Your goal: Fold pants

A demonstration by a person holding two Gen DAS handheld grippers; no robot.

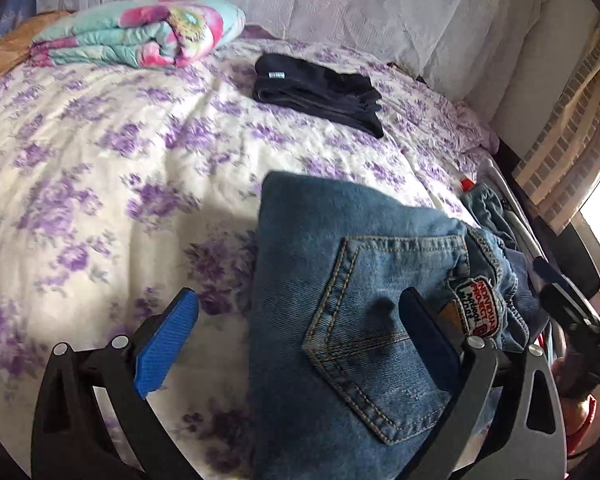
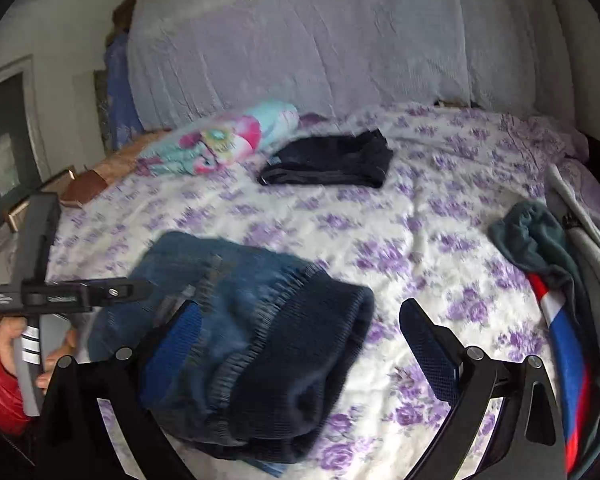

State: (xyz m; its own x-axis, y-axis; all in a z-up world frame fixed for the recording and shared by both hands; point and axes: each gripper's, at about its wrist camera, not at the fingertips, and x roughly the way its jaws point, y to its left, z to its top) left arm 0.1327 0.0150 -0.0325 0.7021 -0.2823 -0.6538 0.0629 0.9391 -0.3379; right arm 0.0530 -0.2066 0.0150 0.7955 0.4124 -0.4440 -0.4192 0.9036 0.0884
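Folded blue jeans [image 1: 340, 280] lie on the bed, back pocket and patch label up. My left gripper [image 1: 300, 332] is open, its jaws wide apart just above the near edge of the jeans, holding nothing. In the right wrist view the same jeans [image 2: 240, 320] lie folded with the dark lining showing. My right gripper [image 2: 300, 340] is open over their near right part, empty. The left gripper's handle [image 2: 40, 280] and the hand holding it show at the left.
The bed has a white sheet with purple flowers [image 1: 100, 160]. Folded black pants [image 1: 320, 92] lie further back. A rolled floral blanket [image 1: 140, 36] sits at the back left. A pile of other clothes [image 2: 556, 300] lies at the bed's right edge.
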